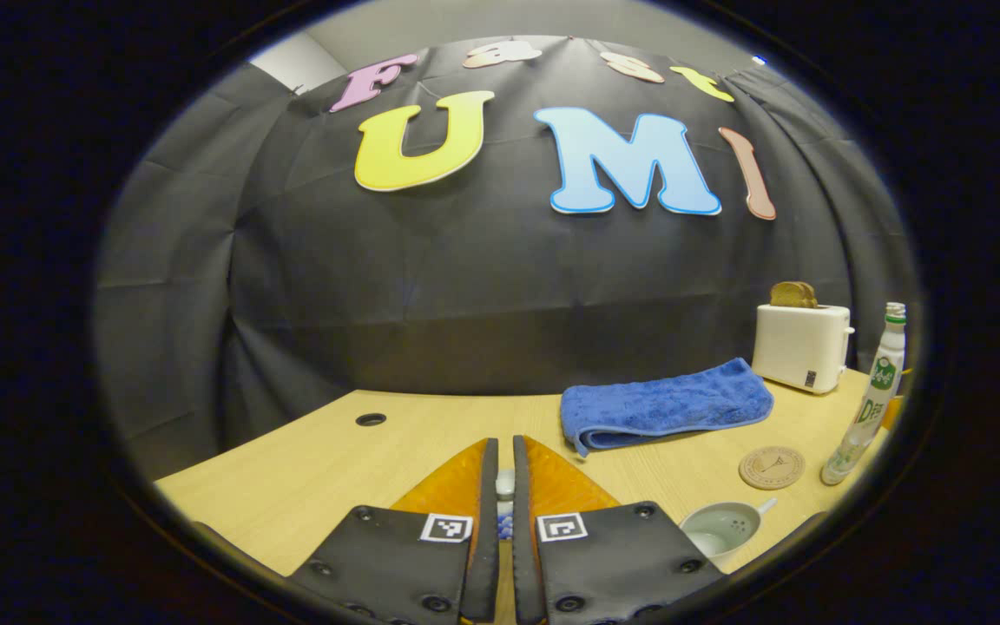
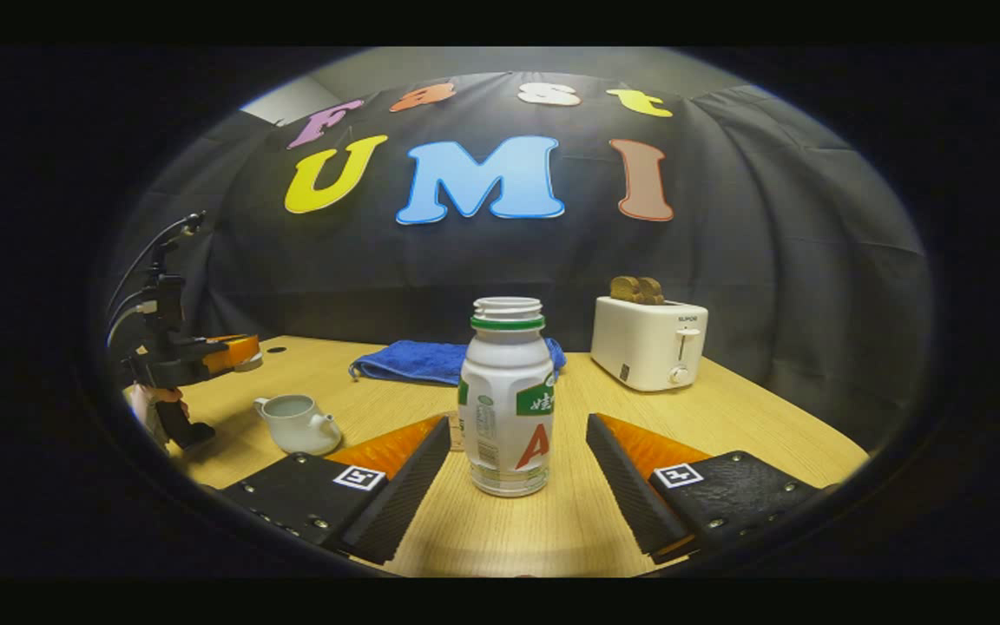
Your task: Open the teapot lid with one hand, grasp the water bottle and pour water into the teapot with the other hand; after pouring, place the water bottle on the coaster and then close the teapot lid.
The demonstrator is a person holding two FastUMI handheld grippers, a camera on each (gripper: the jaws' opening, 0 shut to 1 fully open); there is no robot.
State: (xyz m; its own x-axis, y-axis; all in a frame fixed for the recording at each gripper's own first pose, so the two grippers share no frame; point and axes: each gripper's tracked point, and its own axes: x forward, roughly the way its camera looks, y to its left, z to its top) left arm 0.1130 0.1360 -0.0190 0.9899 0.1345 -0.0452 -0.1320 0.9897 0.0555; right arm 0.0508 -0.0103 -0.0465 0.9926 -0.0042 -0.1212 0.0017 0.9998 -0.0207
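Observation:
My left gripper (image 1: 504,444) is shut on the small white teapot lid (image 1: 505,483), held above the table. The right gripper view shows that gripper (image 2: 235,351) raised at the far left with the lid (image 2: 248,364) at its tip. The white teapot (image 1: 721,525) (image 2: 296,423) stands open on the table, below and right of the lid. The white water bottle (image 2: 507,399) (image 1: 869,399) stands upright without a cap. My right gripper (image 2: 517,425) is open, one finger on each side of the bottle and clear of it. A round coaster (image 1: 772,467) lies beside the bottle.
A folded blue towel (image 1: 665,405) (image 2: 430,360) lies at the back of the wooden table (image 1: 309,469). A white toaster (image 1: 802,345) (image 2: 649,341) with bread in it stands at the back right. A small round hole (image 1: 371,419) marks the tabletop.

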